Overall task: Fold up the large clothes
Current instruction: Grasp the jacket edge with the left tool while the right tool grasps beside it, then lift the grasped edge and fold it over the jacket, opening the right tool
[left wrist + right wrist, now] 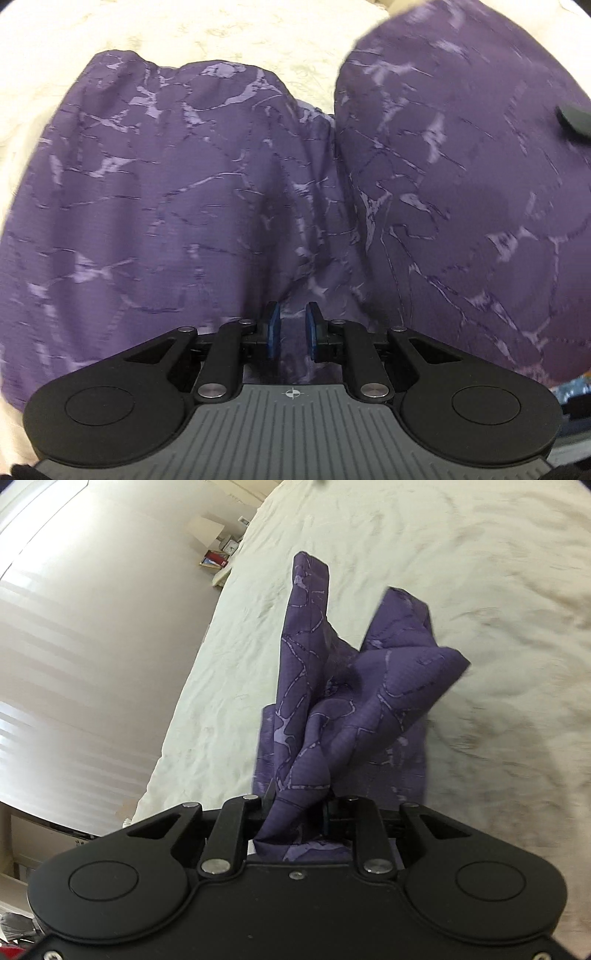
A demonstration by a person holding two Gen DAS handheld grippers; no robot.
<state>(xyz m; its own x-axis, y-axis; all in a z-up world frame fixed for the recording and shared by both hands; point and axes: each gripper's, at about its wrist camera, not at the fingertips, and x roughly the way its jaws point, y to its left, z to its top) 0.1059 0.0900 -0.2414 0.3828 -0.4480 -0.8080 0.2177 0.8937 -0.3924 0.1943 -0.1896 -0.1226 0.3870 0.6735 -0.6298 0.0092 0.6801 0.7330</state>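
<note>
Mostly cream bed sheet fills the right wrist view, 12 to 3 o'clock. Purple marbled-print garment lies spread on the bed; a bunched fold stands up at centre. Right gripper is clamped on that fold. Left gripper hovers over the cloth, blue pads slightly parted, holding nothing.

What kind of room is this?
Probably a bedroom. The purple patterned garment hangs over a wide bed with a rumpled cream sheet, and a small clock sits on a shelf by the white wall.
</note>
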